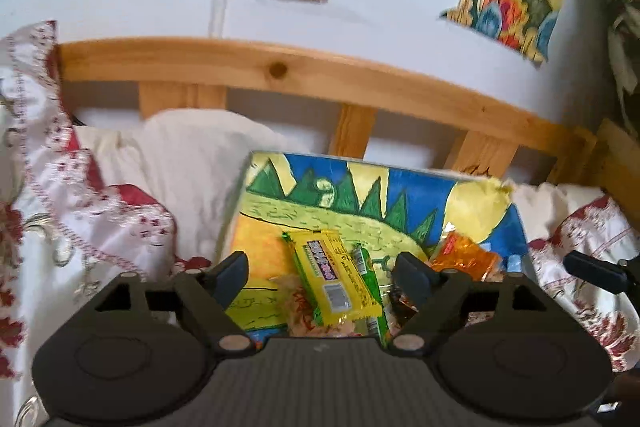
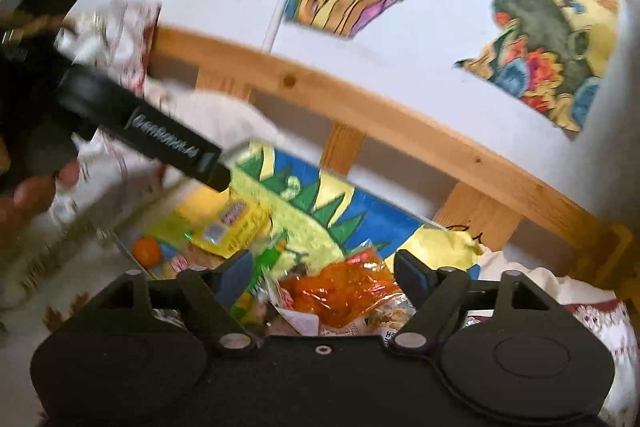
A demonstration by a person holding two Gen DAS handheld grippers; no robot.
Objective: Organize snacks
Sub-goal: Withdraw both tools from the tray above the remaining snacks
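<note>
Okay, both my claws gape wide and empty: left gripper (image 1: 320,277) sits over the yellow rectangular candy wrapper (image 1: 334,279), long axis running away from me, on the painted board (image 1: 400,187).

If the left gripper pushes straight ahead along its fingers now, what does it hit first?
Probably the yellow candy wrapper, lying between the open left gripper fingers on the painted board; depth is hard to judge.
</note>
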